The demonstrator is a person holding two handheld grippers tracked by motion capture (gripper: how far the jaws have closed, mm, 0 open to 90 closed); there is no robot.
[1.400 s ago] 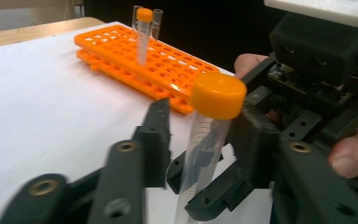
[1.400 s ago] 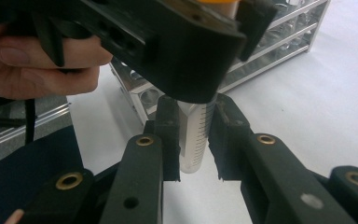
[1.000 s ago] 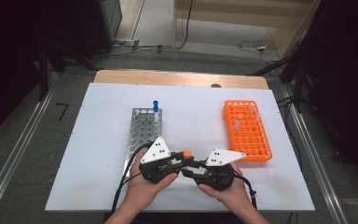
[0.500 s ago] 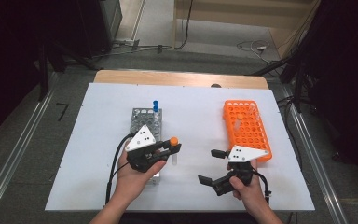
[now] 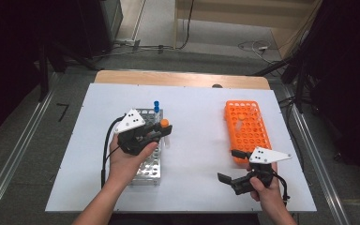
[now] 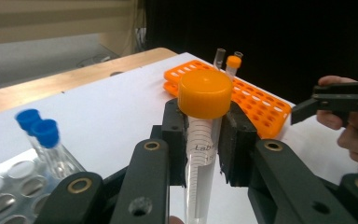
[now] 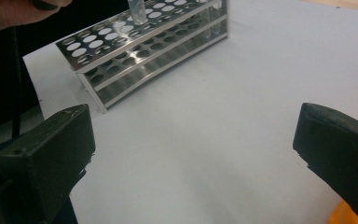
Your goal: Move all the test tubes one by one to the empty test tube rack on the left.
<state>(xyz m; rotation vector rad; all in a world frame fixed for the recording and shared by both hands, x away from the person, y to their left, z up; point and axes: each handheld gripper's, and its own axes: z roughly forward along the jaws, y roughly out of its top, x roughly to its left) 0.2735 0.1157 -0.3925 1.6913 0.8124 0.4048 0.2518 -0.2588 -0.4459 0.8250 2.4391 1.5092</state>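
The left tongs (image 6: 204,140) are clenched on a clear plastic tube with an orange cap (image 6: 204,100) above the metal rack (image 5: 146,161); the right tongs (image 5: 228,165), just opened, are released and hold nothing over the white counter (image 5: 197,140)

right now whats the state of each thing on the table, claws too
left claw: shut on the orange-capped tube
orange-capped tube: capped, upright, lifted above the metal rack
right claw: open, nothing between its pads, jaws have just been opening
metal rack: flat on the table, most holes unfilled
blue-capped tubes: capped, standing in the metal rack
orange rack: flat on the table, a few tubes standing at its far end
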